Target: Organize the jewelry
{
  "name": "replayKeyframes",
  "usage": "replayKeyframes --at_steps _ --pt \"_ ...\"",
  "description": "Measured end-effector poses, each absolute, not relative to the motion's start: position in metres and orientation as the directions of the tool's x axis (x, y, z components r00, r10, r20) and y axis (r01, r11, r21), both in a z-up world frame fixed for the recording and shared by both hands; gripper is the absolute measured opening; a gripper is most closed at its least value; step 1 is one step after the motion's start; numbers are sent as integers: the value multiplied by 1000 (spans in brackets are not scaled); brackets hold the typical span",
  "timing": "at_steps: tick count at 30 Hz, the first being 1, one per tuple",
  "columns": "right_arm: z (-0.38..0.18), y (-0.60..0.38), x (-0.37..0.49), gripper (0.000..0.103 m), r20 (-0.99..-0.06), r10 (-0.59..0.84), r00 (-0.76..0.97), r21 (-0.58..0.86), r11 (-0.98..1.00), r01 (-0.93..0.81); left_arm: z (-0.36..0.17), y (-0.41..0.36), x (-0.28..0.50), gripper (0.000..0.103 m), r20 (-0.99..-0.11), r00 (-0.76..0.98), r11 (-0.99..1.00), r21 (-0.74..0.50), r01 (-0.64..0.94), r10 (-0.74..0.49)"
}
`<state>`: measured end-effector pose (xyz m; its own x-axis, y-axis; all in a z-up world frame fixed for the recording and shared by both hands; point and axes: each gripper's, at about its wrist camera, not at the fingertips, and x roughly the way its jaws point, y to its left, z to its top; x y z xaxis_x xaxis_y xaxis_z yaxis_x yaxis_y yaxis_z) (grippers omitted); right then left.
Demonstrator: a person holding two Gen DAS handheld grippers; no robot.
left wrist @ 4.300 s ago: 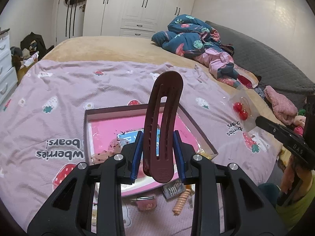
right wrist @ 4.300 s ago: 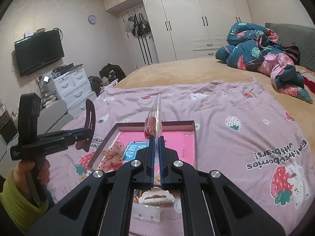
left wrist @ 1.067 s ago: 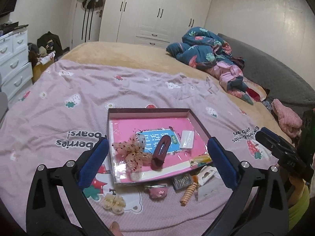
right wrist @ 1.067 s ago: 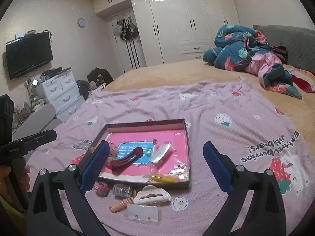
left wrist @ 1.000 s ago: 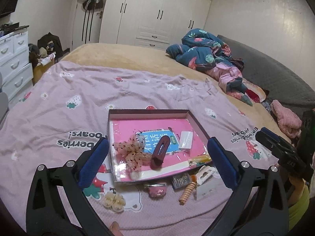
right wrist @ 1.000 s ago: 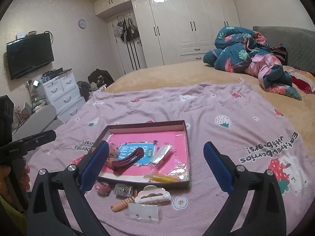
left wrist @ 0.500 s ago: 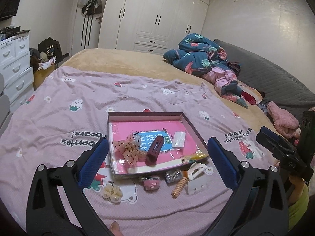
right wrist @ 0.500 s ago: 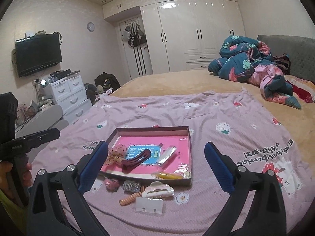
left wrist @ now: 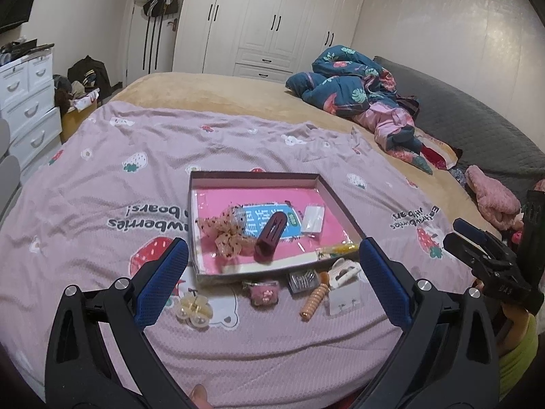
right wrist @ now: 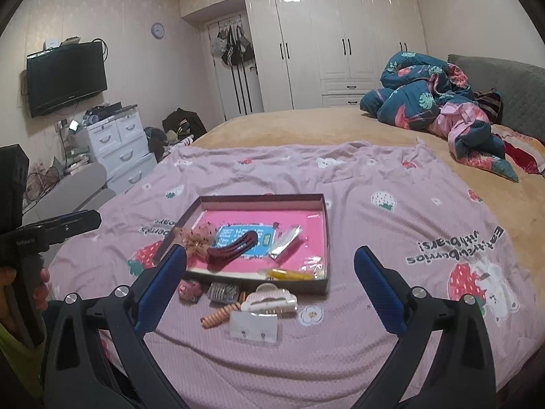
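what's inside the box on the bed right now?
Inside the box: a dark red hair clip, a dotted bow, a small clear packet and a yellow piece, all on a pink liner with a blue label. Whatever lies under the liner is covered.

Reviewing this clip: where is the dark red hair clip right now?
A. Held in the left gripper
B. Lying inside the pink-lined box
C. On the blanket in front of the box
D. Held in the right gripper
B: the dark red hair clip lies in the box beside the lace bow, and both grippers are open and empty.
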<state>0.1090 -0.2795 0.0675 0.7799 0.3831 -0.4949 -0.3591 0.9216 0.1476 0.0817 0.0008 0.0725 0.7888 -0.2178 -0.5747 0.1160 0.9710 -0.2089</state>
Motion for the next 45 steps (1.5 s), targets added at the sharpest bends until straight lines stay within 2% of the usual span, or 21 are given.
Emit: replayKeyframes --at_steps 23,45 --pt "5 -248 117 98 -632 374 678 124 913 -388 23 13 70 94 -677 709 976 -203 78 -197" --pt "-77 -218 149 98 -746 317 586 118 928 -352 -28 8 87 93 -748 599 954 -277 112 -287"
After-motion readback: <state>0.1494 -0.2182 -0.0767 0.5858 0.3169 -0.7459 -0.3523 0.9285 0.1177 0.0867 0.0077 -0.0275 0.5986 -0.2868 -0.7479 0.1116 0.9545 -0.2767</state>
